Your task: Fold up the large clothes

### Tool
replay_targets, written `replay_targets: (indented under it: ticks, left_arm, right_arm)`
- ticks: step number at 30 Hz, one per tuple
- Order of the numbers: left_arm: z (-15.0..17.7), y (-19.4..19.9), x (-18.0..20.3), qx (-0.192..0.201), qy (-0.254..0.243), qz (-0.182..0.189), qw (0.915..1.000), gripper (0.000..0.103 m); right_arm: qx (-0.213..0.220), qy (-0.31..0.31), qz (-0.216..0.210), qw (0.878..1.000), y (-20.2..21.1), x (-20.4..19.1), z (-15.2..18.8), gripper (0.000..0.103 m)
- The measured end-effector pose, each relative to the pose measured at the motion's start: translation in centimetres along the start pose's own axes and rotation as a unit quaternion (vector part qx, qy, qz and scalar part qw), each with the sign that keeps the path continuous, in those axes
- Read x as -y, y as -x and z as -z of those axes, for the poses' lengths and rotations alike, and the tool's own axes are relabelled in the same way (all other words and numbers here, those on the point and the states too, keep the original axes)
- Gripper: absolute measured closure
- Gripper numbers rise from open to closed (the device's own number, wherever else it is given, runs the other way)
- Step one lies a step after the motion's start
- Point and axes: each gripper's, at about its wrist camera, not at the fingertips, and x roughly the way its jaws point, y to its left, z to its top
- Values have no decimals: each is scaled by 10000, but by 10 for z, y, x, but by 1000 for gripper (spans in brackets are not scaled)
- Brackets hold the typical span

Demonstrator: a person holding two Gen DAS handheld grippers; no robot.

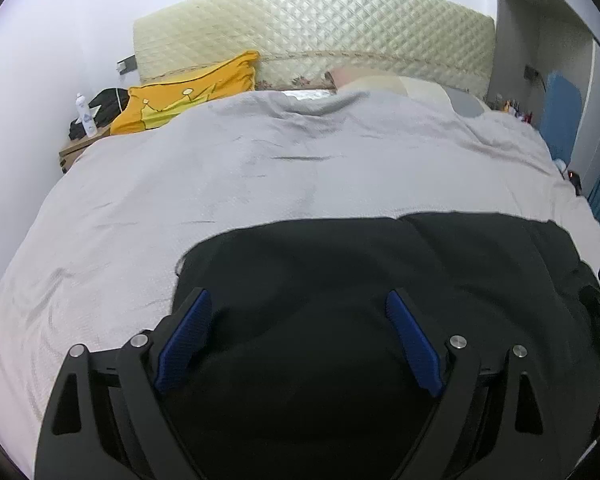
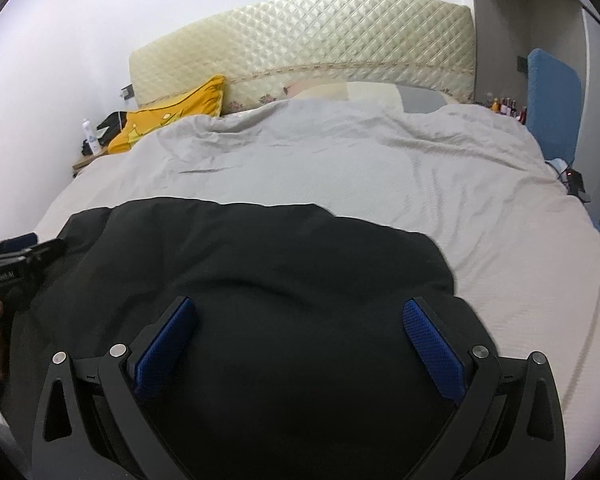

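Far left, on a low wooden bedside stand (image 1: pixel 76 148): a white plastic bottle (image 1: pixel 85 117) and a dark bundle, too small to identify. Just right of these, a yellow cloth cushion (image 1: pixel 188 94) leans at the bed's head. Behind it, a cream quilted headboard (image 1: pixel 312 32) against the white wall.

A pale grey wrinkled bedsheet (image 1: pixel 228 168) covers the bed across both views.

The large black fabric garment (image 1: pixel 360 264) lies spread on the sheet at the near side of the bed, its far edge running roughly straight across. It fills the space beneath both tools.

Left gripper (image 1: pixel 299 304): black frame, blue textured pads (image 1: pixel 188 332), jaws wide apart, hovering over the garment's left part; nothing sits between the pads. Whether the tips brush the cloth is unclear from this angle.

Right gripper (image 2: pixel 300 312): same build, jaws likewise spread wide above the garment's right part, pads (image 2: pixel 432 344) gripping nothing.

Far right: a row of small bottles (image 2: pixel 508 108) beside the bed, then a blue padded panel (image 2: pixel 552 96) standing upright near the wall.
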Motion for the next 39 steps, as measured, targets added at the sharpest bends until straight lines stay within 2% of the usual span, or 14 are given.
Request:
replay_targets:
  ticks: [4,11,17,24,32,39]
  left_arm:
    - [0,3,-11,159,-131,-114,9997,13]
    - [18,-15,-34,-98,-250,-270,9993,13]
    - [27,-40,-47,-329,-221,-377,9985,13]
    - [32,-54,-53,-473,-61,-192,9987,13]
    - [31,-48,-48,-411,-122,-338,9985,12]
    - [29,-32,-36,-159,-426,-557,9974,12]
  right_arm:
    - [31,-100,122,9999,5,14,3,0]
    - [-16,-234,140,9996,-3,28,8,0]
    - [-59,-215,133,9997,-14,25,14,0]
    - [-36,-201,135,9997,-27,26,20,0]
    - [-107,-248,90,9996,-31,28,25,0]
    - [-161,-348,39,9993,-32,33,26,0]
